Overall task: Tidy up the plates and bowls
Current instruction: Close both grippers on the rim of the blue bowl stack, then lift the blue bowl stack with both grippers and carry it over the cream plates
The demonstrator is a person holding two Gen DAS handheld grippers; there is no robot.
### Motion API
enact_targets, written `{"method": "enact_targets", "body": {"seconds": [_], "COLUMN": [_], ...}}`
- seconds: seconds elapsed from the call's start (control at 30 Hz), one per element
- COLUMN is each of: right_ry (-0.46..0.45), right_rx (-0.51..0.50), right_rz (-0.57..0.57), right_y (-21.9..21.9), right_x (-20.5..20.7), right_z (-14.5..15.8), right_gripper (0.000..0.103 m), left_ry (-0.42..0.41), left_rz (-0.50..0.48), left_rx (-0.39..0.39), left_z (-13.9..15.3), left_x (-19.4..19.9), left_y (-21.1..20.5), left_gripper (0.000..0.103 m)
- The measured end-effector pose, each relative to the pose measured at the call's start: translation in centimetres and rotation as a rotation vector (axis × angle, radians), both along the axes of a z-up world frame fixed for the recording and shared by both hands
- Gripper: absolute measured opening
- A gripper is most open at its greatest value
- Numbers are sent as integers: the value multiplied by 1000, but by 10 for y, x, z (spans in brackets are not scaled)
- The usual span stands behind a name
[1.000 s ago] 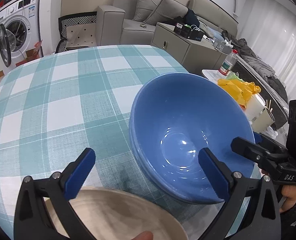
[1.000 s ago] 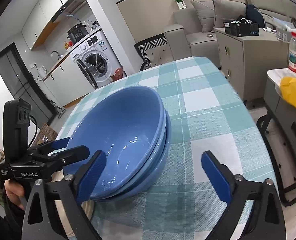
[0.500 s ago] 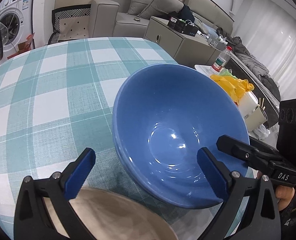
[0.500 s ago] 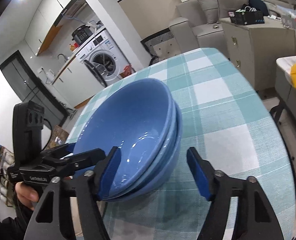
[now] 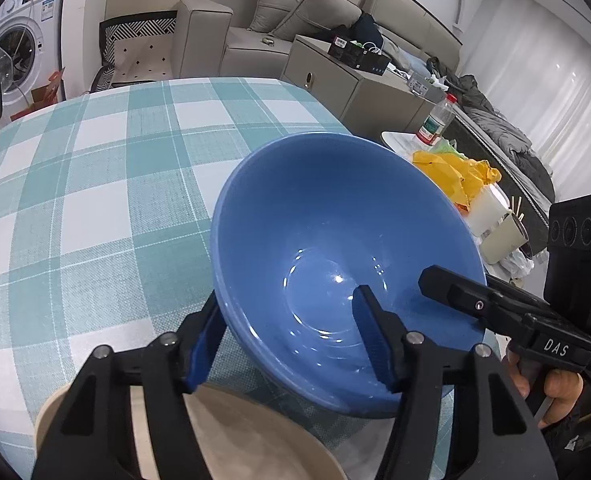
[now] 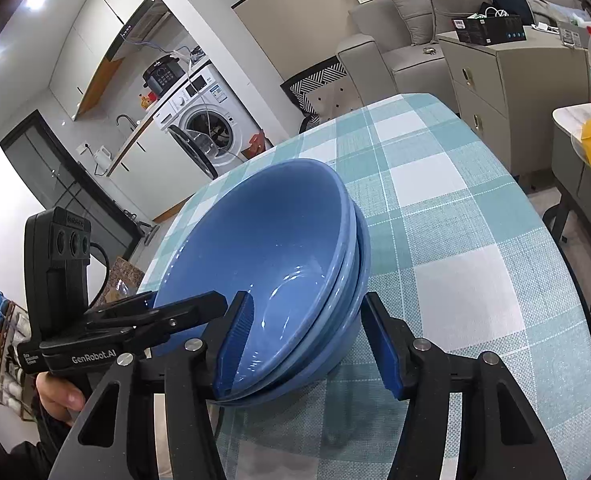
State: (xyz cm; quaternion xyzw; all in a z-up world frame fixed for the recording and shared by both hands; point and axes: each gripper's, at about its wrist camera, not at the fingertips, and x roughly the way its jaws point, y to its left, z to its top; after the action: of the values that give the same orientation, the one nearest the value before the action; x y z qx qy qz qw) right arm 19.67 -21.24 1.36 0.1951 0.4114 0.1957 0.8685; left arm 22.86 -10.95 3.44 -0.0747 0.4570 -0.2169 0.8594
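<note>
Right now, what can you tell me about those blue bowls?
The blue bowls are glossy, ceramic-looking, empty and nested, several rims showing. The stack tilts on the checked tablecloth, beside a beige plate. The left tool and right tool have just been closing, each astride the rim at opposite sides.

A stack of bowls point(image 6: 279, 264) sits on the table point(image 5: 95, 184), the beige plate point(image 5: 247, 440) just before it at the near edge. Behind the table stand a sofa point(image 5: 295, 20) and cabinet point(image 5: 347, 88), the washing machine point(image 5: 11, 40) to the left
</note>
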Motion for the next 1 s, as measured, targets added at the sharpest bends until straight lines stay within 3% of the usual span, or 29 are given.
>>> {"method": "enact_targets", "body": {"seconds": [0.2,1.0], "right_ry": [-4,-43], "right_rx": [-3,-15], "right_rz": [-4,19], "right_y": [-1,3], "right_x": [0,-4], "right_z": [0,9], "right_gripper": [55,53], "left_ry": [-8,-37], "left_rz": [12,32], "left_rx": [46,96], "left_z": [0,11], "left_x": [-1,-11], "left_y": [-1,0], "left_gripper": [49,48]}}
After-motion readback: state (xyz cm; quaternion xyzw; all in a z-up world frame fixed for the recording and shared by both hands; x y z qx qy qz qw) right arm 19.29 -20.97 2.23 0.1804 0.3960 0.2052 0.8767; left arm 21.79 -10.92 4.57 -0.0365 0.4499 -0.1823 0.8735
